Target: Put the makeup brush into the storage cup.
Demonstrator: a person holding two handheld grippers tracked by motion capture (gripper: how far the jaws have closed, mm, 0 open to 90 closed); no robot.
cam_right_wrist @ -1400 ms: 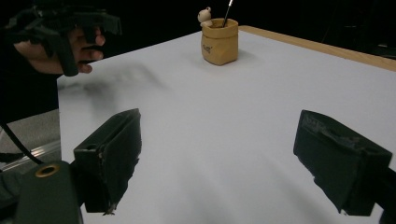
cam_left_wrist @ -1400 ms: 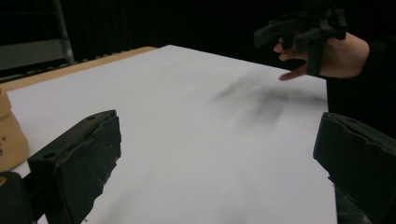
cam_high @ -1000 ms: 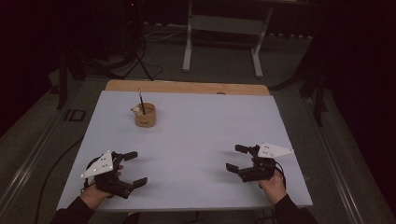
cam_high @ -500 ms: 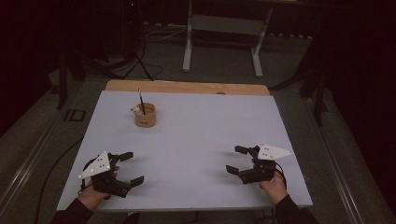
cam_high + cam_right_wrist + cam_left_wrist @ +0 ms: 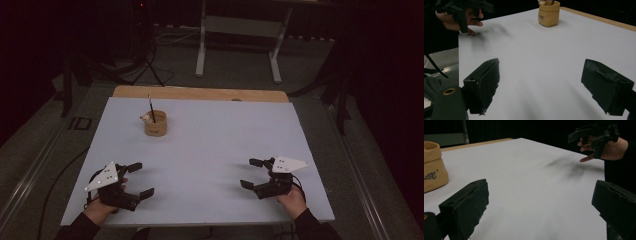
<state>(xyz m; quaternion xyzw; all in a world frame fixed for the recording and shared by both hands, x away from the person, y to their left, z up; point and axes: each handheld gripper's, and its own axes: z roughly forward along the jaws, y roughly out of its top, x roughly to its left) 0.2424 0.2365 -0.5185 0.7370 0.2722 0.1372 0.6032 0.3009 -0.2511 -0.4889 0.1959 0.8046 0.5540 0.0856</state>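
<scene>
Where the white counter [image 5: 210, 150] nears its far left corner, a small tan fabric pouch-cup [image 5: 155, 123] stands upright, a thin dark stick [image 5: 151, 107] leaning out of it beside something pale. The right gripper view shows dark script on the pouch; the high view does not. Left gripper [image 5: 135, 178] and right gripper [image 5: 251, 173] hover near the front edge, well apart, jaws spread wide, gripping nothing.

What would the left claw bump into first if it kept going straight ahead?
Probably nothing on the white table. The open left claw points across bare tabletop toward the other hand's right claw; the small tan fabric pouch sits off to the side. Depth is unclear.
</scene>
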